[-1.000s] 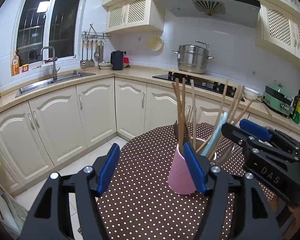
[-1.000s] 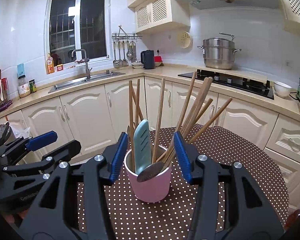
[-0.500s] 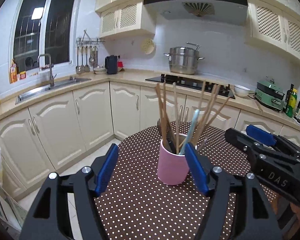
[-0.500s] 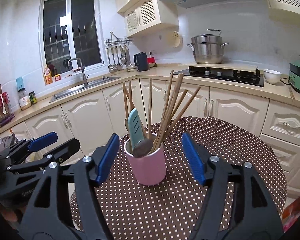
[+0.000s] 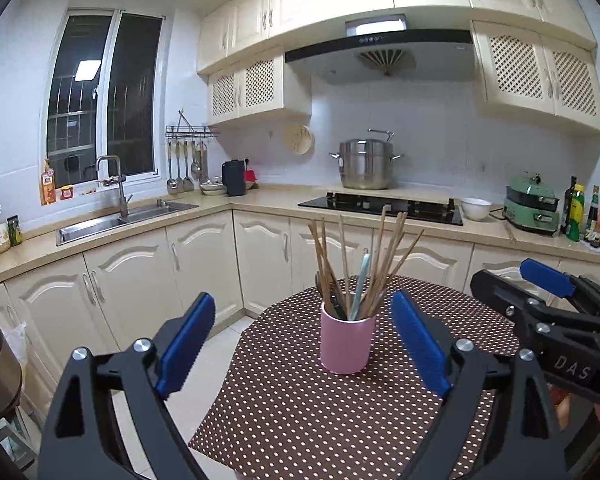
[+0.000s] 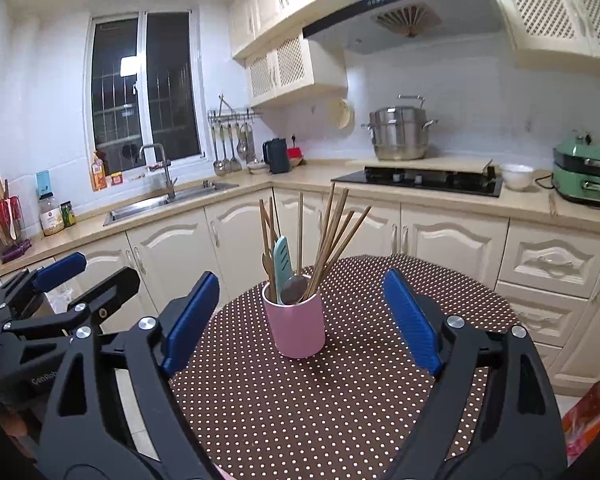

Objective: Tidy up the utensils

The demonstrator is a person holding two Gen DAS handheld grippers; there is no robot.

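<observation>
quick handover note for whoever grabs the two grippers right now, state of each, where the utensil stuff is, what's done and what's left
Left gripper: jaws opening, nothing between the pads, back from the cup.
Right gripper: the same, jaws opening, holding nothing.
Pink cup stands upright on the dotted tablecloth, apart from both grippers.
In the cup: wooden chopsticks, a pale teal utensil and a metal spoon, all standing on end.
Done: every utensil in view is in the cup; none lies loose on the cloth.
Left: probably nothing beyond a check of the table parts out of view.

Black gripper point(image 5: 302, 344) frames, blue ribbed fingers point(image 5: 185, 345), silver screws.
</observation>
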